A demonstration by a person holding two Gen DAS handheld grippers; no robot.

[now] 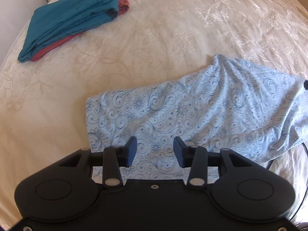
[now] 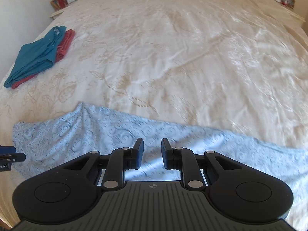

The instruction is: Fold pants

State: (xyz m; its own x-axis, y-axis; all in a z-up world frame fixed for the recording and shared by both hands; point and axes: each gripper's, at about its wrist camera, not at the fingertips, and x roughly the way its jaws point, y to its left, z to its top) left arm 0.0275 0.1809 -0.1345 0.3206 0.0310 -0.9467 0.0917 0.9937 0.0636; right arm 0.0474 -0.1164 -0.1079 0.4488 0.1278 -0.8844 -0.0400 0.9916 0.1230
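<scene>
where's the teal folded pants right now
The teal pants lie folded at the upper left of both wrist views, on the cream bedspread, stacked on a red garment, well apart from the light blue patterned pants.

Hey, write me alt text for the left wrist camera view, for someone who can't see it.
An open gripper hovers over light blue floral-patterned pants lying rumpled across a cream bedspread, nothing between its fingers. At the far left of the bed, folded teal pants sit stacked on a folded red garment.
</scene>
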